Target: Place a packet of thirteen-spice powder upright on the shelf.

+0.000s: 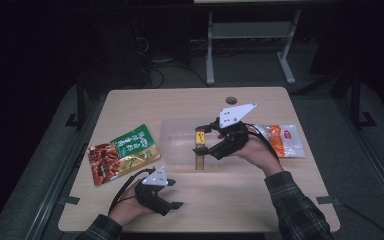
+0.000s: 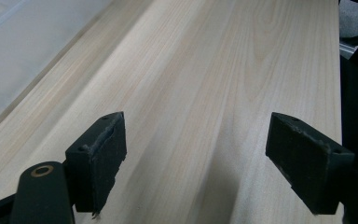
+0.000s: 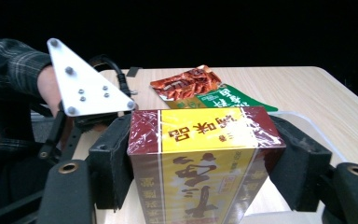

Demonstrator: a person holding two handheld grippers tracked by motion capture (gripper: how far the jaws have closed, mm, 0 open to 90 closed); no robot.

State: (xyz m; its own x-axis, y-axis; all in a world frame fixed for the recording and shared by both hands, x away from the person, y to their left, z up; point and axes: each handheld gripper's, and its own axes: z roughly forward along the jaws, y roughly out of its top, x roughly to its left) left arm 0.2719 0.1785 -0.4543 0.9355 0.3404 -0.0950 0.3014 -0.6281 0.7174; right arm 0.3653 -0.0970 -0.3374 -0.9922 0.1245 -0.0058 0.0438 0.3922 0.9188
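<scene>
Pale wood forms the table (image 1: 260, 200), on which a clear plastic bin (image 1: 177, 131) sits at centre. The right gripper (image 1: 206, 142) has its jaws pressed against the two sides of a yellow-and-maroon box (image 3: 200, 163), held over the bin's right half; in the right gripper view the film-wrapped box stands between the pads, endwise toward the camera. The left gripper (image 2: 196, 158), at 7 o'clock from the bin, rests low near the table's front edge with its jaws spread and nothing between them. A green-and-red snack pouch (image 1: 122, 152) lies at 9 o'clock from the bin, an orange-and-white packet (image 1: 285, 140) at 3 o'clock. Judged step: placing the box into the bin. The next move probably calls for lowering it to the bin floor before the jaws part.
</scene>
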